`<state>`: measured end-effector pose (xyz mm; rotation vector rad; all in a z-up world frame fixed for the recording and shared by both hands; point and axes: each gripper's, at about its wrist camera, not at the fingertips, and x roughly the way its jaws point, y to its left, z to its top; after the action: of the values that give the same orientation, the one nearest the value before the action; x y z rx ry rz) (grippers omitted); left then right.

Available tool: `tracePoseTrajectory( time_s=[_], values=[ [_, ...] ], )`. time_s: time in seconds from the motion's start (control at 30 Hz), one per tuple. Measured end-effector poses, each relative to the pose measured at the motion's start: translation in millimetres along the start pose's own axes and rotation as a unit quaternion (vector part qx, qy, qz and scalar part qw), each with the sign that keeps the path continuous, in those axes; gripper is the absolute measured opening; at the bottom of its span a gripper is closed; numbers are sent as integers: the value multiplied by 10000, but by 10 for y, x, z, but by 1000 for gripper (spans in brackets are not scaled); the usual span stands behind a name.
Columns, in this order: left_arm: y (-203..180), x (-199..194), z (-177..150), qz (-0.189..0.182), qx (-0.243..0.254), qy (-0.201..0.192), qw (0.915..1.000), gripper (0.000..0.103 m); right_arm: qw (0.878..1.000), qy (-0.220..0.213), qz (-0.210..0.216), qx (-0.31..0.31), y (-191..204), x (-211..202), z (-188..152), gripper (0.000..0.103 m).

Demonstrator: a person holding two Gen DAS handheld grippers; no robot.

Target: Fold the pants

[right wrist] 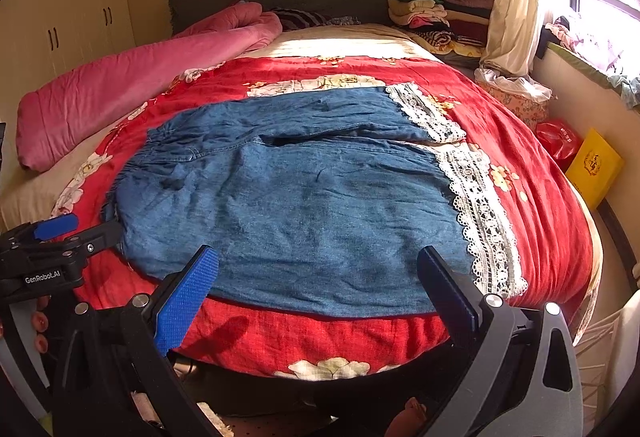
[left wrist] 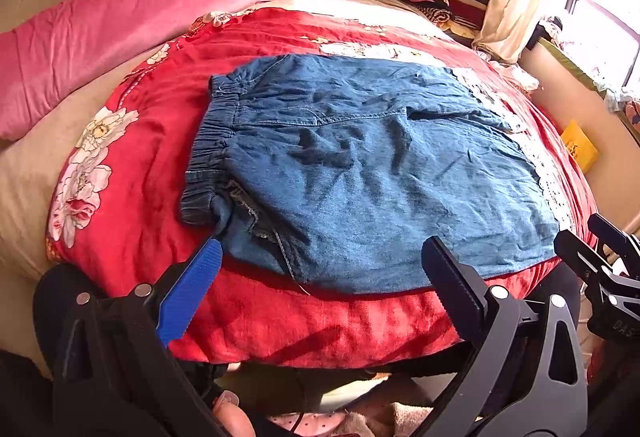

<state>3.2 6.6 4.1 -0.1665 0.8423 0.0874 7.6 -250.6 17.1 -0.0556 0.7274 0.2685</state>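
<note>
Denim pants (right wrist: 288, 193) lie flat on the red bedspread (right wrist: 532, 141), waistband left, lace hems right, unfolded; left claw (left wrist: 320, 269) and right claw (right wrist: 318, 273) hover empty, spread wide, ready to grip near edge.

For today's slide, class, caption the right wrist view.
Open right hand-held gripper hovers at blue lace-hemmed pants spread flat on a red floral bedspread.

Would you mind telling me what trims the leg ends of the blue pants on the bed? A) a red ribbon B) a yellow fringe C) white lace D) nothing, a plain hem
C: in the right wrist view, a band of white lace runs along the leg ends of the blue pants, on the side away from the elastic waistband.
</note>
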Motion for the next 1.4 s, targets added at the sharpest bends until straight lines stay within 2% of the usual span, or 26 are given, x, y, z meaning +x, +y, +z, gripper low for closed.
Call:
tracePoseTrajectory(
  time_s=[0.27,0.47,0.73,0.8,0.97,1.27,1.4],
  values=[
    [107,97,51,-42,-70,40,10000,94,9999,64,76,-90,27,166,108,99],
    [250,237,175,-149,-187,154,9996,94,9993,220,287,-96,58,413,315,99],
    [723,538,633,38,-585,150,9982,94,9955,461,830,-78,139,814,840,99],
    [856,628,771,5,-604,154,9981,94,9943,468,933,-232,196,907,969,99],
    [1167,838,1134,192,-736,3,9971,94,9879,750,1334,-257,269,1209,1260,99],
    [1222,1518,1585,142,-75,390,9991,93,9828,1008,1253,-910,491,1774,1636,99],
    [1259,1787,1672,199,124,529,9983,87,9807,1024,1295,-1051,562,1988,1760,99]
  ],
)
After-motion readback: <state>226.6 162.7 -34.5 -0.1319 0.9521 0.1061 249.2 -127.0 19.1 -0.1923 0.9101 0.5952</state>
